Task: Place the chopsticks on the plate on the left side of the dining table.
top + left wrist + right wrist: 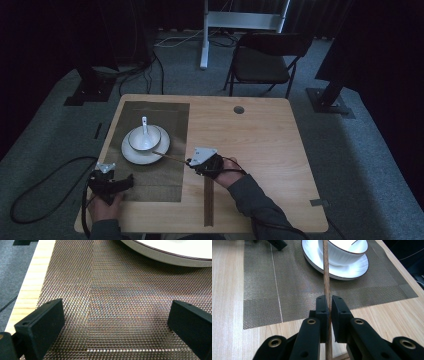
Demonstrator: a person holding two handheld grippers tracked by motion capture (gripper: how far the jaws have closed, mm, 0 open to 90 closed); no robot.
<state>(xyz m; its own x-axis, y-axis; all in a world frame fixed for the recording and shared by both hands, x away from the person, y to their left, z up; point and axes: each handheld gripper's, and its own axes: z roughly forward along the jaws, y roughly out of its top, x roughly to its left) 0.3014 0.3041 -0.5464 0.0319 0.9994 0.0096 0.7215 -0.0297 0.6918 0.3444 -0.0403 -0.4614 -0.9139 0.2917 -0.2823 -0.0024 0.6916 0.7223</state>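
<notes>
My right gripper (329,302) is shut on a thin brown wooden chopstick (326,275), whose far end reaches over the white plate (352,272) and up to the white bowl (344,252) standing on it. From above, that right gripper (189,161) sits just off the right edge of the woven placemat (160,180), the chopstick (170,157) pointing left at the plate (135,156). A white spoon (144,125) rests in the bowl (142,141). My left gripper (115,310) stands open over the placemat (120,290) with nothing between its jaws; it is at the mat's near left corner (125,182).
A long dark wooden strip (208,200) lies on the table (260,150) under my right forearm, running toward the near edge. A round hole (238,109) is at the table's back. A dark folding chair (265,60) stands beyond the table.
</notes>
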